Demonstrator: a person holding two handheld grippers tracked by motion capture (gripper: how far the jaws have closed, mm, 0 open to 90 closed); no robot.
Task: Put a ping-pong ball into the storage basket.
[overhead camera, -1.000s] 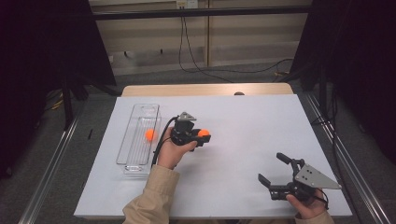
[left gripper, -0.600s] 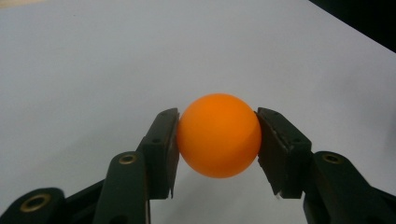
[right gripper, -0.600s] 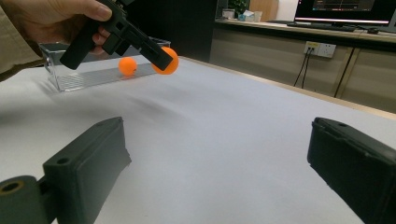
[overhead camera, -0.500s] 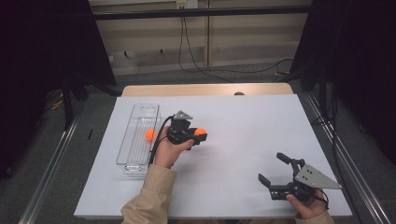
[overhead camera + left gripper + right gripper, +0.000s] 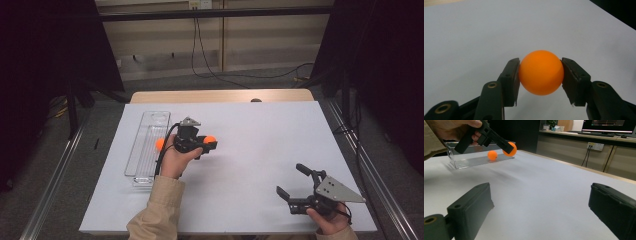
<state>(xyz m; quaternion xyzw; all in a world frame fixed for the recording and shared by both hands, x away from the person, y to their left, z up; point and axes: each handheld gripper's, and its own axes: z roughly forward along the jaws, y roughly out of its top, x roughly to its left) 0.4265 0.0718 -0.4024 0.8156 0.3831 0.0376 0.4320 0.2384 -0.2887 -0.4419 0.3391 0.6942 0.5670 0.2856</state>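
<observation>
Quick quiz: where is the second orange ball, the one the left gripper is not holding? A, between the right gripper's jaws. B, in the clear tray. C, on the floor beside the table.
B: the second orange ball lies in the clear tray, while the left gripper clamps the other ball above the table.

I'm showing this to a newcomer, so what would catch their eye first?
The orange ball clamped in the left gripper above the middle of the white table. A second orange ball sits in the clear tray at left, and the right gripper gapes open, near right.
</observation>
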